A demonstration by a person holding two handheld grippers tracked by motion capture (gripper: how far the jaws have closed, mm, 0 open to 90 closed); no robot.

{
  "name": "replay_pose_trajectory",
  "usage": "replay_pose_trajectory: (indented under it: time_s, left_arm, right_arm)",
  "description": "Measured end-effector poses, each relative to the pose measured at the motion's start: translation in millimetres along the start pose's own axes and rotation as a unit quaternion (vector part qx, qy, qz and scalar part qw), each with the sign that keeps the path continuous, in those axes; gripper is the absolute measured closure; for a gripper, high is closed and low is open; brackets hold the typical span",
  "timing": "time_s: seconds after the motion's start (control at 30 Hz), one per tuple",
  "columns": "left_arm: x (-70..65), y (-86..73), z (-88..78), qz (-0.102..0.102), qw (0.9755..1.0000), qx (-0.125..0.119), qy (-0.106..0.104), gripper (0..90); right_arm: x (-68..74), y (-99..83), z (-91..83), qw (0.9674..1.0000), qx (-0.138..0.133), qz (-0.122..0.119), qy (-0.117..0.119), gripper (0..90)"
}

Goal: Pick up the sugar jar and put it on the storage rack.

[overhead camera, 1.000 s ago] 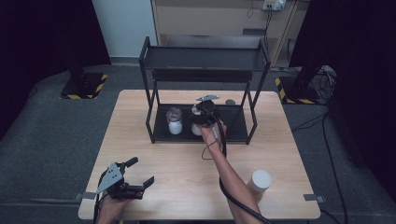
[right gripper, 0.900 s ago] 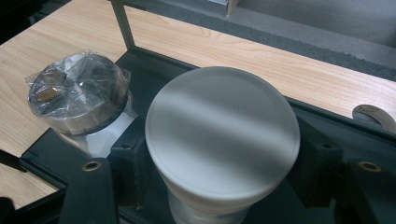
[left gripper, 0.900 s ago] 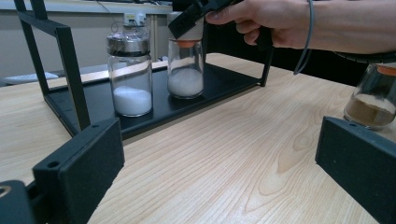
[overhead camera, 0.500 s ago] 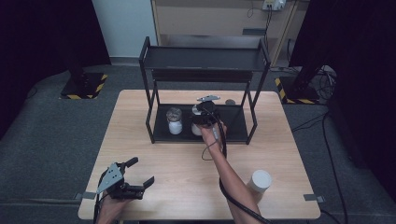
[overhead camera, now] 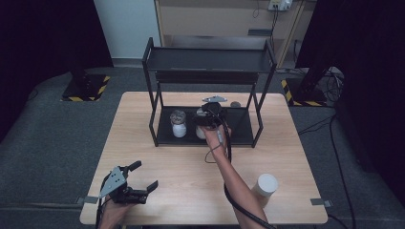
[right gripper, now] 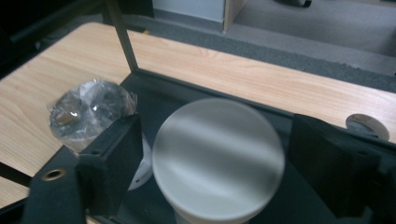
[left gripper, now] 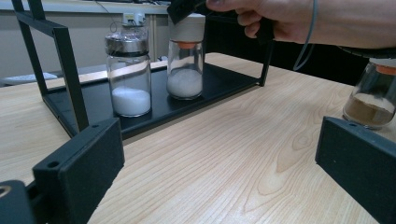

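Note:
A white-capped jar of white powder (overhead camera: 202, 132) (left gripper: 186, 70) stands on the lower shelf of the black rack (overhead camera: 241, 125). My right gripper (overhead camera: 210, 114) (right gripper: 219, 168) hangs over it from above. Its jaws have just been opening, and they stand either side of the white cap (right gripper: 218, 158) with a gap showing on the right. Beside it on the left is a silver-lidded jar of white powder (overhead camera: 178, 123) (left gripper: 128, 77) (right gripper: 88, 112). My left gripper (overhead camera: 138, 183) (left gripper: 217, 172) rests open and holding nothing near the table's front left corner.
A white-capped jar of brown powder (overhead camera: 266, 187) (left gripper: 376, 98) stands on the wooden table (overhead camera: 157, 162) at the front right. A small round disc (overhead camera: 235, 104) (right gripper: 367, 126) lies behind the rack. The rack's upper shelf (overhead camera: 207, 61) and posts close in the lower shelf.

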State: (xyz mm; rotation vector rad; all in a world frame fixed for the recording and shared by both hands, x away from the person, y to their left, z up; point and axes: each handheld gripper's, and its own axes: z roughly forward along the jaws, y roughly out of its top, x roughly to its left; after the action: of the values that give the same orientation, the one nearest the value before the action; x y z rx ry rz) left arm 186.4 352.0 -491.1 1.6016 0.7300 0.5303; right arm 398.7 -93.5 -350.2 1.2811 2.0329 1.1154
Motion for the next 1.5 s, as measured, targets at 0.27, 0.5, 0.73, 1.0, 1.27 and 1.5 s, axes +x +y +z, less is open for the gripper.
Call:
replay_pose_trajectory:
  time_s: [0.27, 0.5, 0.73, 1.0, 1.27, 1.5]
  left_arm:
    - [-0.1, 0.2, 0.6, 0.001, 1.0000, 0.002, -0.001, 0.0]
    - [-0.1, 0.4, 0.9, 0.002, 1.0000, 0.003, -0.002, 0.0]
    - [-0.5, 0.7, 1.5, 0.002, 1.0000, 0.004, -0.002, 0.0]
    - [-0.4, 0.7, 1.6, 0.002, 1.0000, 0.006, -0.001, 0.0]
    - [-0.5, 0.7, 1.7, 0.001, 1.0000, 0.006, -0.001, 0.0]
    - [-0.5, 0.9, 2.2, 0.001, 1.0000, 0.008, -0.001, 0.0]
  right_arm:
    - [4.3, -4.7, -20.5, 0.9995, -0.029, -0.012, 0.010, 11.0]
    - [6.4, 2.7, -46.0, 0.9984, -0.037, -0.031, 0.029, 10.6]
    - [2.1, 10.4, -74.8, 0.9966, -0.042, -0.046, 0.054, 9.9]
    - [-7.9, 16.9, -106.3, 0.9925, -0.052, -0.069, 0.086, 9.9]
    - [-18.4, 22.1, -135.0, 0.9877, -0.058, -0.088, 0.115, 9.9]
    - [-30.8, 23.2, -162.6, 0.9828, -0.067, -0.105, 0.136, 9.9]
